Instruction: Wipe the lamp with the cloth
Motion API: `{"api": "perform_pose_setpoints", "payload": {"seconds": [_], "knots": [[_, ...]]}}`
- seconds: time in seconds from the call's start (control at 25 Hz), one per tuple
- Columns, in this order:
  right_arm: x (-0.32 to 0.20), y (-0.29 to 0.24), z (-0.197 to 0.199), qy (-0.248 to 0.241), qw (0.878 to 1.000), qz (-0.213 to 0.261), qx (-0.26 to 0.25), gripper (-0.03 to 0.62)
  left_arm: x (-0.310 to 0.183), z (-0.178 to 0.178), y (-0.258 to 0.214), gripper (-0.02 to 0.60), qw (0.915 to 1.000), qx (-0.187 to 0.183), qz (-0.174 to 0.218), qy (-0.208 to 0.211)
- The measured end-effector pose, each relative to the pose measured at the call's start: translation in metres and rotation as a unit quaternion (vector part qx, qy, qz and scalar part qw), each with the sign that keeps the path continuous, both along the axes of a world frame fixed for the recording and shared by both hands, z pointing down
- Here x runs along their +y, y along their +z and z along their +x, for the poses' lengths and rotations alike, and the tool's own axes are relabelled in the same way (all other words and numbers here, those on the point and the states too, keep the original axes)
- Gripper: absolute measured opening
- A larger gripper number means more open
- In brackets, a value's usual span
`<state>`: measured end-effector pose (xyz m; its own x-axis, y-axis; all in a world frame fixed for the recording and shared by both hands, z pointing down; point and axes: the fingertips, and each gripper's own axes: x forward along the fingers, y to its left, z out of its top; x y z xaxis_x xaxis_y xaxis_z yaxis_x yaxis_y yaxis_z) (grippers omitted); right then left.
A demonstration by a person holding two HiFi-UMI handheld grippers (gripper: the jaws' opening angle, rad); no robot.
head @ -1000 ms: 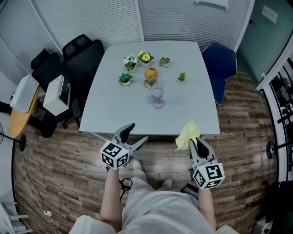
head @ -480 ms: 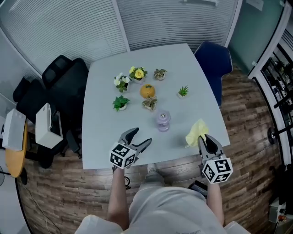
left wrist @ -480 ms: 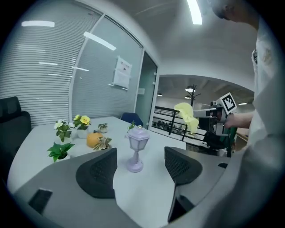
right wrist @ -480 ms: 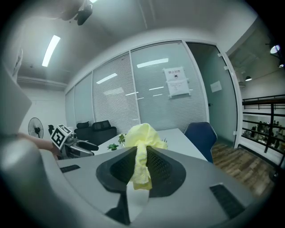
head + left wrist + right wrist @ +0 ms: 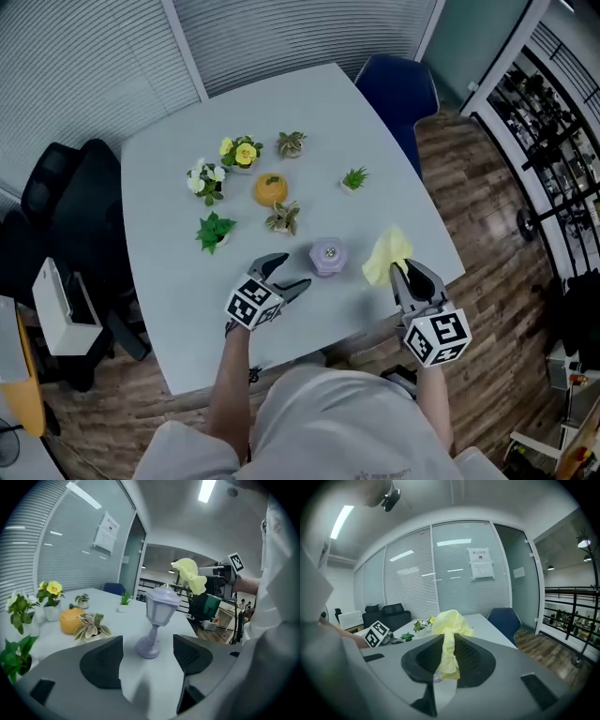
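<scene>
We've moved in since 0.5 s ago: both grippers now sit over the tabletop point(image 5: 169, 187), either side of the lamp point(image 5: 327, 257). Left gripper point(image 5: 292, 271) has its jaws apart and empty, with the lamp upright just ahead. Right gripper point(image 5: 403, 273) is clamped on the yellow cloth point(image 5: 386, 257), just beside the lamp.

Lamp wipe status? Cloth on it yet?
Done: right gripper is shut on the cloth. In hand: left gripper is open, the lamp standing free beyond its fingers. Left: cloth is apart from the lamp, so all wiping.
</scene>
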<state>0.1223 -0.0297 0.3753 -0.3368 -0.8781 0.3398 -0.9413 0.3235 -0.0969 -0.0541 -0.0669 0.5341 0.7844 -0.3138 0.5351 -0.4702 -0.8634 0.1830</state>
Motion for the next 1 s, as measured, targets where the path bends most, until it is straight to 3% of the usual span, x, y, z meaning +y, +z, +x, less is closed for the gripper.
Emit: {"api": "perform_pose_setpoints", "payload": {"seconds": [0.12, 0.24, 0.36, 0.68, 0.84, 1.0], "knots": [[-0.001, 0.003, -0.003, 0.004, 1.0, -0.014, 0.014, 0.072, -0.003, 0.013, 0.025, 0.315, 0.9986, -0.023, -0.004, 0.048], [-0.001, 0.005, -0.007, 0.009, 1.0, -0.022, 0.013, 0.072, 0.0, 0.021, 0.052, 0.316, 0.9917, -0.078, 0.017, 0.101], [-0.001, 0.009, -0.015, 0.005, 0.999, -0.032, 0.005, 0.072, -0.004, 0.026, 0.066, 0.315, 0.9862, -0.099, 0.029, 0.129], [-0.012, 0.024, -0.029, -0.017, 0.998, -0.06, 0.0, 0.072, -0.015, 0.046, 0.07, 0.314, 0.9789, -0.079, 0.061, 0.179], [-0.016, 0.028, -0.032, -0.03, 0.997, -0.071, 0.005, 0.072, -0.005, 0.062, 0.068, 0.314, 0.9685, -0.049, 0.086, 0.229], [-0.019, 0.032, -0.038, -0.046, 0.996, -0.076, 0.015, 0.072, -0.005, 0.064, 0.08, 0.314, 0.9593, -0.072, 0.111, 0.249]]}}
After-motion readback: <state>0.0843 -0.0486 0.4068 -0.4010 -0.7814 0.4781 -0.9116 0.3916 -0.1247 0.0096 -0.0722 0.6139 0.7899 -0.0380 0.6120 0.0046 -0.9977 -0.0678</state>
